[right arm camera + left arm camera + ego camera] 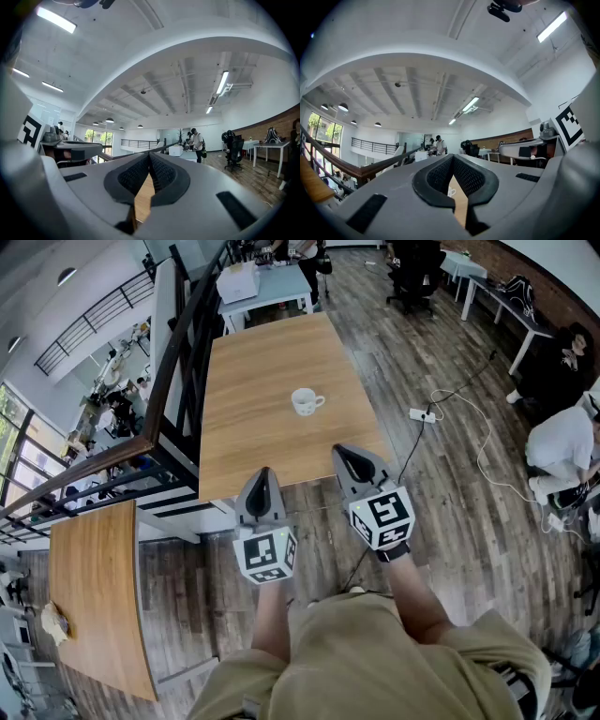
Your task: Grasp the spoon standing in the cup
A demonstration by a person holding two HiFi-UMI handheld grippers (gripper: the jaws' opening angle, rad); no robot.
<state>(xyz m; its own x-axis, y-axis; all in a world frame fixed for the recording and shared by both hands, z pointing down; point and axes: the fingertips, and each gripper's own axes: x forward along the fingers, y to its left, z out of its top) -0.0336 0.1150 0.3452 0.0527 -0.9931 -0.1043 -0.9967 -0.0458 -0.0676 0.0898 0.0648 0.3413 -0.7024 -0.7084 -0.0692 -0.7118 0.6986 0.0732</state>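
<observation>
Head view: white cup stands mid-frame on the table, spoon not resolvable; left gripper and right gripper are held lower centre at the table's near edge, well short of it
Left gripper view: jaws pressed together, nothing held, cup glimpsed low centre
Right gripper view: jaws pressed together, nothing held
Approach stage is judged; next, one gripper's jaws are to be spread and carried forward

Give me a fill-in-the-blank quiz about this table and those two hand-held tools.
The white cup stands on a ___ table.
The cup's handle points toward the person's ___ side.
The left gripper and the right gripper both have their jaws ___, with nothing between them.
Missing words: wooden; right; shut.
</observation>
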